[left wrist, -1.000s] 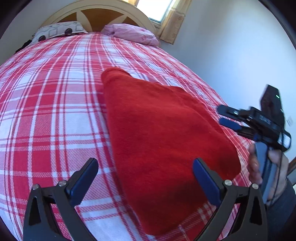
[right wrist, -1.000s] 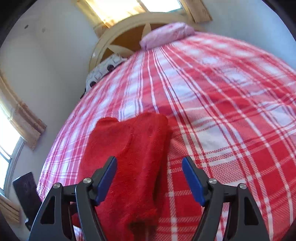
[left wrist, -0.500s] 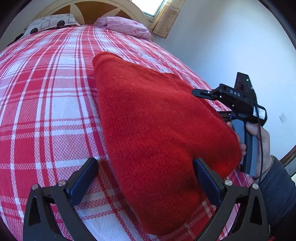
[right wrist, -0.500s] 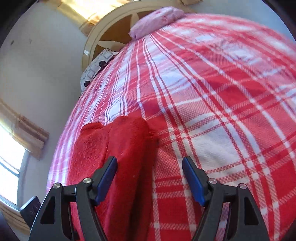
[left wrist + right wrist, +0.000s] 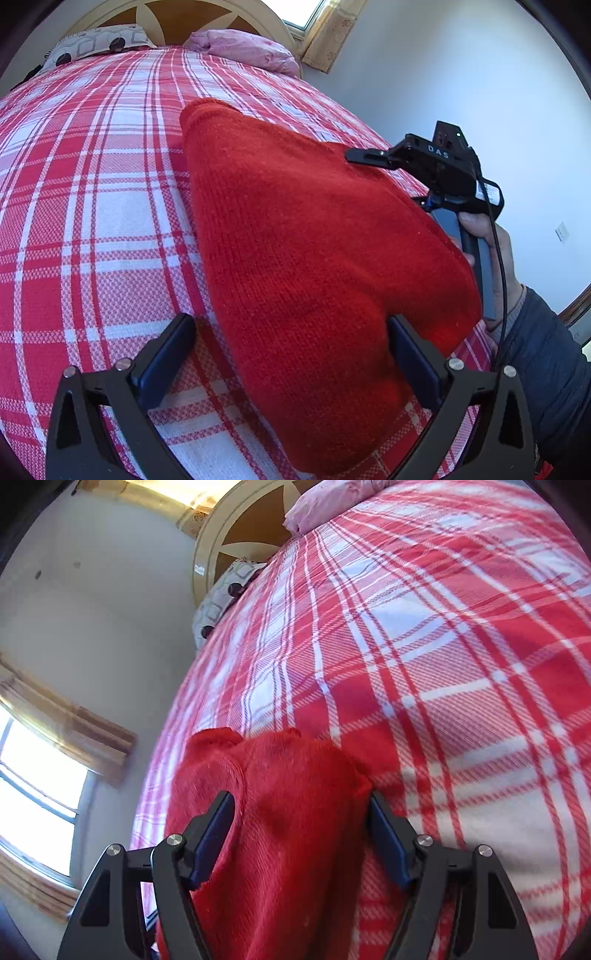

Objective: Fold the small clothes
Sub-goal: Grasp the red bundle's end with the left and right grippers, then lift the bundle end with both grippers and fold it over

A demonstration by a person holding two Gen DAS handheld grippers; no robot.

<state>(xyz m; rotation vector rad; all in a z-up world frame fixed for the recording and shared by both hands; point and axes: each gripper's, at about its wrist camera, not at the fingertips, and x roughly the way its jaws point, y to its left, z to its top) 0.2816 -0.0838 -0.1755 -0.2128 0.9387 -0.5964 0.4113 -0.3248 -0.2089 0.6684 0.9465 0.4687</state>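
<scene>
A red knitted garment (image 5: 317, 258) is lying on the red-and-white checked bedspread (image 5: 92, 206), stretching from near the foot edge of the bed up toward the middle, closer to the bed's right edge beside the white wall (image 5: 480, 74). The left gripper (image 5: 291, 354) is hovering low over the near end of the garment with its jaws standing wide apart; the left pad is sitting over bare bedspread just beside the knit, while the right pad is lying over the red fabric, and nothing is being pinched between them. The right gripper (image 5: 301, 834) is coming in over the garment's right-hand edge, held by a person's hand (image 5: 495, 254) in a dark sleeve (image 5: 546, 369). Its jaws have just been closing, and a raised fold of the red knit is sitting between the two blue pads; the fabric is filling the gap and seems to be brushing both pads, but they are not yet squeezing it flat. In the left wrist view, the black upper finger of the right gripper is lying across the garment's far right edge. At the head of the bed, a pink pillow (image 5: 247, 48) and a patterned pillow (image 5: 92, 40) are resting against the round wooden headboard (image 5: 177, 18), with a curtained window (image 5: 40, 775) lighting the wall.
</scene>
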